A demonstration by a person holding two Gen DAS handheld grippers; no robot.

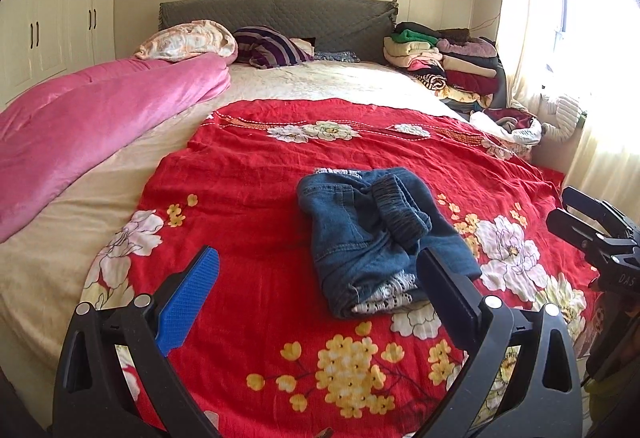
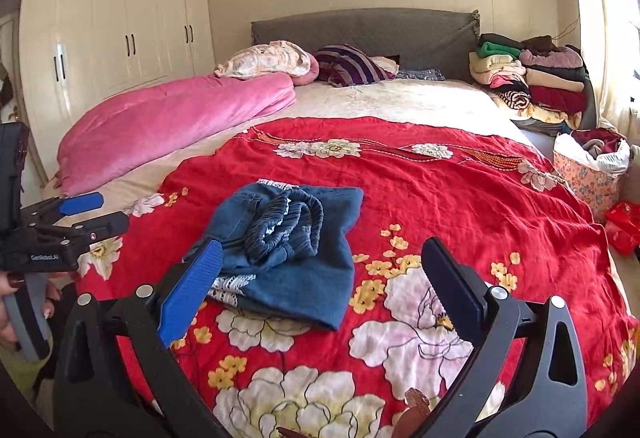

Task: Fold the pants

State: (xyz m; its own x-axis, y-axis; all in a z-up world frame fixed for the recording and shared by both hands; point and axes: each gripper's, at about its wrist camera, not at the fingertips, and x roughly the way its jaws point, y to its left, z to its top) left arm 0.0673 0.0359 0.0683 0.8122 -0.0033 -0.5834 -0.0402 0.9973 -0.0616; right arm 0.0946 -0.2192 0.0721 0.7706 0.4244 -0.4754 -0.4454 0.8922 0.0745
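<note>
Jeans: denim pants point(image 1: 372, 238) lie folded in a compact bundle on the red floral bedspread point(image 1: 256, 174), elastic waistband bunched on top, white lace trim showing at the near edge.
My left gripper point(image 1: 318, 292): jaws wide, holding nothing, just in front of the jeans.
My right gripper point(image 2: 322, 278): jaws wide, holding nothing, near the jeans' right side.
Pink quilt point(image 2: 168, 122): left of the jeans, well apart.
Stacked clothes point(image 2: 532, 78): far right of the jeans, by the grey headboard point(image 2: 368, 30).
</note>
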